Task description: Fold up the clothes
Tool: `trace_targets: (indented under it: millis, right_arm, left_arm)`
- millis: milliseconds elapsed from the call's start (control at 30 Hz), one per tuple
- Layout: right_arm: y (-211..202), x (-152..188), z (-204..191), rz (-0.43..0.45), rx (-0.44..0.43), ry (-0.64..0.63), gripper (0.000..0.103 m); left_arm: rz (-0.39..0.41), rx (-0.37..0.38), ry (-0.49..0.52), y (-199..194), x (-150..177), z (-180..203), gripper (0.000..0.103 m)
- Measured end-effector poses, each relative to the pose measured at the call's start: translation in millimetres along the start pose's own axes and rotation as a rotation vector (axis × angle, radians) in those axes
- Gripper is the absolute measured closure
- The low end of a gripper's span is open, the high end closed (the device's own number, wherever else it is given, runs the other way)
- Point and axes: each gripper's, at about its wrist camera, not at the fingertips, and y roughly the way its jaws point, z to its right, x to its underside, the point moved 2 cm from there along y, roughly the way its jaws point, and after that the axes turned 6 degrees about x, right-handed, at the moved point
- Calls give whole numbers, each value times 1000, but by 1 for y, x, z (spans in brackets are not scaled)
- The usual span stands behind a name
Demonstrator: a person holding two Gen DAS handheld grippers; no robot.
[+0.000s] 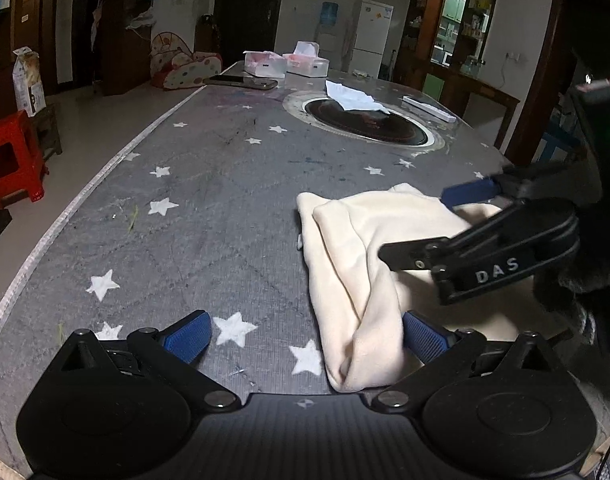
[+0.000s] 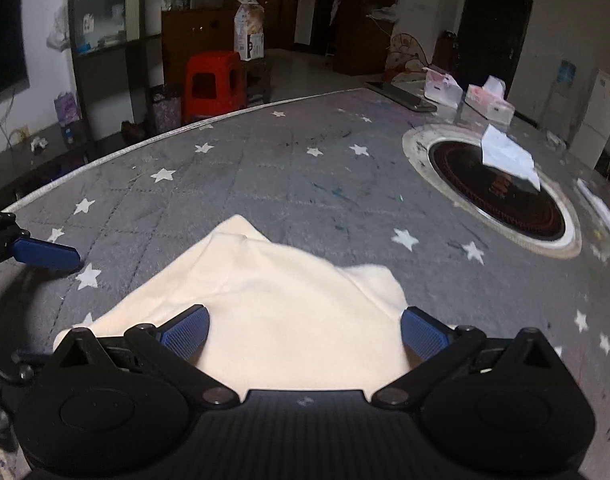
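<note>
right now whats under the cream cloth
The cream cloth lies bunched on the grey star-print table cover, which shows all around it. Anything beneath the folds is hidden.

definitely a lived-in home, some kind of combined dining and living room. big table (image 1: 209,184) under a grey star-print cover, with a round built-in hotpot burner (image 1: 369,122) sunk into the middle. two tissue packs (image 1: 285,63) and a crumpled tissue (image 1: 355,98) left lying on top. white fridge (image 1: 372,36) and a water dispenser jug (image 1: 328,14) against the far wall, wooden display cabinet (image 1: 457,28) crammed with bottles and boxes. red plastic stool (image 2: 215,84) on the tiled floor, spotty kids' play tent (image 1: 185,66) shoved by the dark doors, flat tv (image 2: 3,44) on one wall.
</note>
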Motion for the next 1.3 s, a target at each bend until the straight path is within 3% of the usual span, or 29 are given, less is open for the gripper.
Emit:
trace_targets:
  millis: [300,533,733,900,1233,1300]
  right_arm:
    - [-23,10,-13,61,26,-75,0]
    - [-42,22,-30,121,54,-142,0]
    - [-40,35,-56,148,65,-184,0]
    - [-66,42,-46,179,74,-144,0]
    - [-105,103,20,120,357,22,0]
    - [-102,114,29,88,379,39,0]
  left_arm:
    - [43,-8,-21,-15,-4,-13,0]
    - [72,-69,-102,-21,-9,-33,0]
    - [72,-72,-148,-22,-10,-37,0]
    - [76,-61,-142,-24,-9,-31,0]
    - [59,-38,-98,-12,-7,-8,0]
    - [49,-39,-105,-7,-6,-5,0]
